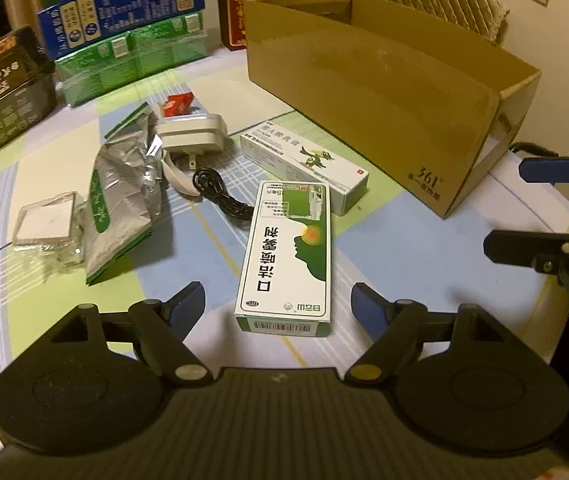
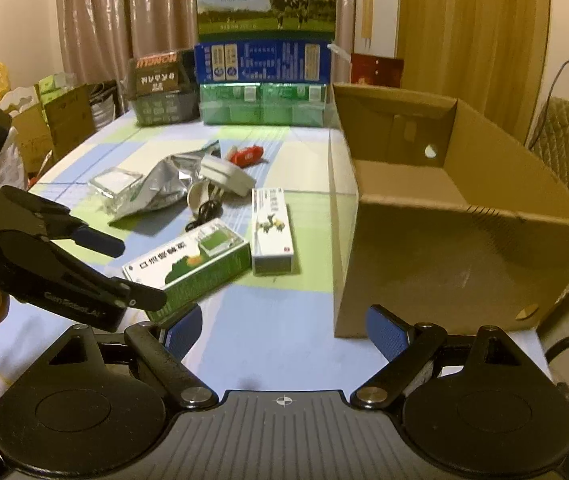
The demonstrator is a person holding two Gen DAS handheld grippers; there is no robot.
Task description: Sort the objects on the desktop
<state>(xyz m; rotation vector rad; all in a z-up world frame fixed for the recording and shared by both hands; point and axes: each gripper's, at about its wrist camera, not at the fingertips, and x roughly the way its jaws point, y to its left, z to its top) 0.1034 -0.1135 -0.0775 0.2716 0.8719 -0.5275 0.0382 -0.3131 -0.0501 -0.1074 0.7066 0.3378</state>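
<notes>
Straddling the green-and-white medicine box (image 1: 284, 256) with the left gripper (image 1: 278, 304), jaws spread, nothing pinched. Centring both pads on its long sides before closing. Holding the right gripper (image 2: 282, 330) spread and empty, clear of the cardboard box (image 2: 480, 216).

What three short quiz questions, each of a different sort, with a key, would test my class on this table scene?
1. True or false: the cardboard box already holds a medicine box.
2. Multiple choice: between the left gripper's fingers lies (A) the green and white medicine box, (B) the plug adapter, (C) the foil bag.
3. Fill in: the black cable lies beside the ____ adapter.

Key:
1. False; the cardboard box looks empty.
2. A; the fingers stand open around its near end.
3. Plug.
</notes>
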